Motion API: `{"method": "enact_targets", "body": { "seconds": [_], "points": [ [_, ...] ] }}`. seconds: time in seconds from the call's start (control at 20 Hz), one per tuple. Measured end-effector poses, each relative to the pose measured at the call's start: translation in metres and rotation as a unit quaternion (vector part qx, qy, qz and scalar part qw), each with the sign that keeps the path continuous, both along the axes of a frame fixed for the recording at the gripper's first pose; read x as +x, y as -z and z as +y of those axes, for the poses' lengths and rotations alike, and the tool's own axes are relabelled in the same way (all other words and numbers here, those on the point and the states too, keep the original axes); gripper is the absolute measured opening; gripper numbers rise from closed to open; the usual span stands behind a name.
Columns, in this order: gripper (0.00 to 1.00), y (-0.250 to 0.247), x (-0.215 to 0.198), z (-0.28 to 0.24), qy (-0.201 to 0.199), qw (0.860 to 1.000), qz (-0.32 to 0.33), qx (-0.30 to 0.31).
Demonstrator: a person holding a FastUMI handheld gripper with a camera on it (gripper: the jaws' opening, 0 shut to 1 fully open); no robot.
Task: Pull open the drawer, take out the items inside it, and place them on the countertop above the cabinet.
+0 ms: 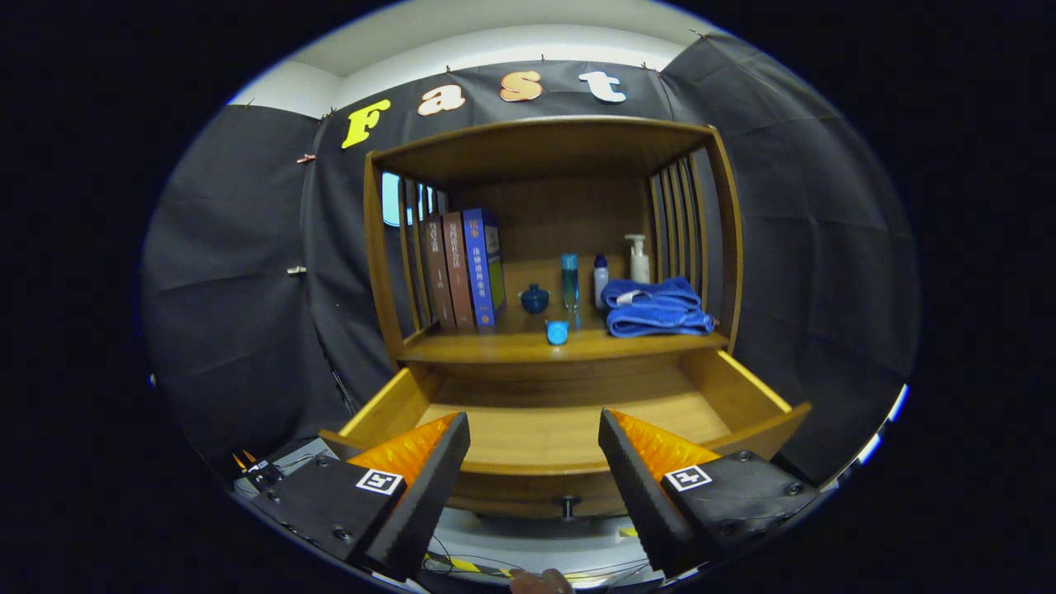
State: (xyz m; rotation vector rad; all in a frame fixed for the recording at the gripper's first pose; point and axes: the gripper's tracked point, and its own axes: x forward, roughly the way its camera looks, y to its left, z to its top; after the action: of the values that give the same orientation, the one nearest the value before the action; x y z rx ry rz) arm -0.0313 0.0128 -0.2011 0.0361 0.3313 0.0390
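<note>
The wooden drawer (742, 388) stands pulled out below the countertop (495, 346), and its bare wooden floor shows between and beyond my fingers. A small dark knob (568, 505) sticks out of the drawer front. My gripper (535, 429) is open, with nothing between its orange and black fingers (635, 474), which hover over the drawer's front edge. On the countertop just beyond the drawer lies a small light-blue cup-like item (557, 332).
On the countertop stand three books (462, 268) at the left, a small dark blue lidded pot (534, 299), a tall blue bottle (569, 280), a small bottle (601, 279), a pump bottle (638, 259) and a folded blue towel (656, 308). Slatted sides and a top board enclose the shelf.
</note>
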Motion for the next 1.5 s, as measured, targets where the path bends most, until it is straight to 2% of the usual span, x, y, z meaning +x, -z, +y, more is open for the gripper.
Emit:
{"method": "enact_targets", "body": {
  "seconds": [0.25,0.4,0.5,0.75,1.5],
  "points": [
    [1.0,0.044,-0.005,-0.015,0.025,1.0,0.016,-0.007],
    [0.99,0.061,-0.003,-0.017,0.025,0.999,0.036,-0.018],
    [1.0,0.068,-0.001,-0.019,0.024,0.998,0.051,-0.016],
    [0.99,0.064,0.009,-0.019,0.026,0.999,0.034,-0.016],
    [1.0,0.078,0.139,-0.019,0.03,0.999,0.043,-0.001]
  ]
}}
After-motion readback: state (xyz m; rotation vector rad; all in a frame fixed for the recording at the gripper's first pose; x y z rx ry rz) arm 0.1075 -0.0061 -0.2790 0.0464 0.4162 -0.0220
